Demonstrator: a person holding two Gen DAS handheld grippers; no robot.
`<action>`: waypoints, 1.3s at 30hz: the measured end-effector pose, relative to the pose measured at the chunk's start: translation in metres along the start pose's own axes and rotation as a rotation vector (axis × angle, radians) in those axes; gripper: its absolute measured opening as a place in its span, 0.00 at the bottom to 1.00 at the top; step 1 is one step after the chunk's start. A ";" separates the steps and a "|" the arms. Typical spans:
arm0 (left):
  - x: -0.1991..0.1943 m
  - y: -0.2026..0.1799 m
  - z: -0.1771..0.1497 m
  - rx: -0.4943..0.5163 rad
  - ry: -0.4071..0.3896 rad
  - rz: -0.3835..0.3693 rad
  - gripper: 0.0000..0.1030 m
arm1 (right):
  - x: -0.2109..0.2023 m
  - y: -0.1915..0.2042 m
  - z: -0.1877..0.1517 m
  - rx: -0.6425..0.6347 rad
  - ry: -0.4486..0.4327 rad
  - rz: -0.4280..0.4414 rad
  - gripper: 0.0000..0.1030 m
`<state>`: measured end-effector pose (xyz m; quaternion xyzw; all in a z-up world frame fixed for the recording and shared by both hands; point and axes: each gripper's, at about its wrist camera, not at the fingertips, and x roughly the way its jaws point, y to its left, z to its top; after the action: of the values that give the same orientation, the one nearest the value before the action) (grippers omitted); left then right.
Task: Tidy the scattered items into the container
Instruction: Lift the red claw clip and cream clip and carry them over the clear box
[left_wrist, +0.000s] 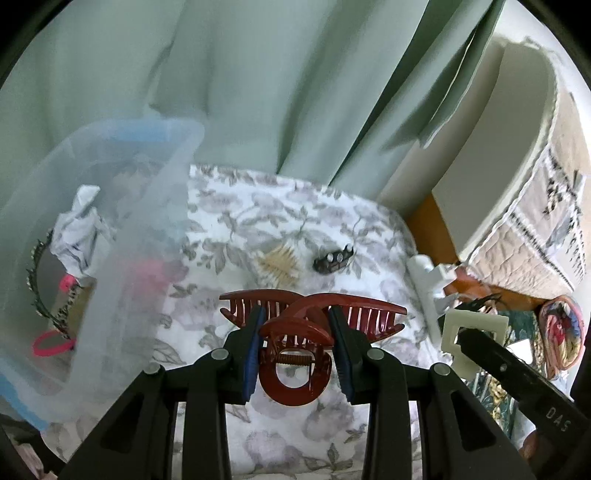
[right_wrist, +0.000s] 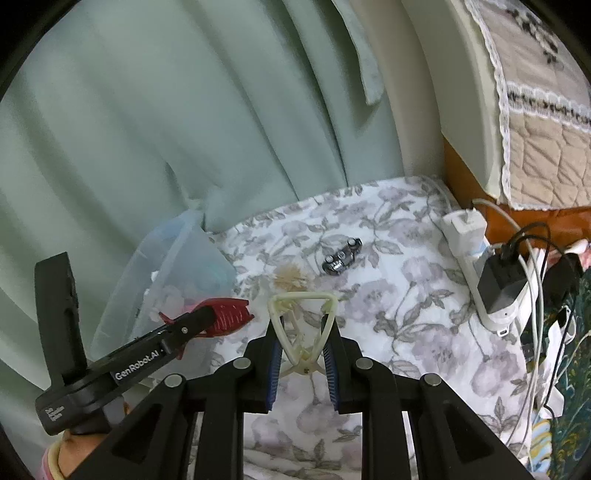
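Observation:
My left gripper is shut on a dark red hair claw clip, held above the floral cloth right of the clear plastic container; the clip also shows in the right wrist view. My right gripper is shut on a cream hair claw clip, seen in the left wrist view at the right. A small dark jewelled clip and a beige toothed clip lie on the cloth ahead. The container holds a crumpled cloth, a headband and pink hair ties.
The floral cloth covers the surface. A white power strip with a black charger and cables lies along the right edge. A green curtain hangs behind. A quilted cover stands at the right.

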<state>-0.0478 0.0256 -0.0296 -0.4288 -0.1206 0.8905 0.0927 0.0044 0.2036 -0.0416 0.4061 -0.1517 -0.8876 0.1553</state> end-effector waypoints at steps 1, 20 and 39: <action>-0.005 0.000 0.001 -0.001 -0.011 -0.004 0.35 | -0.003 0.003 0.001 -0.006 -0.008 0.003 0.22; -0.071 0.030 0.015 -0.062 -0.166 -0.032 0.35 | -0.033 0.065 0.016 -0.113 -0.073 0.055 0.22; -0.122 0.101 0.018 -0.184 -0.298 0.052 0.35 | -0.019 0.155 0.039 -0.274 -0.058 0.171 0.22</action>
<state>0.0073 -0.1059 0.0422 -0.3019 -0.2031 0.9314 0.0112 0.0103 0.0764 0.0565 0.3409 -0.0679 -0.8950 0.2797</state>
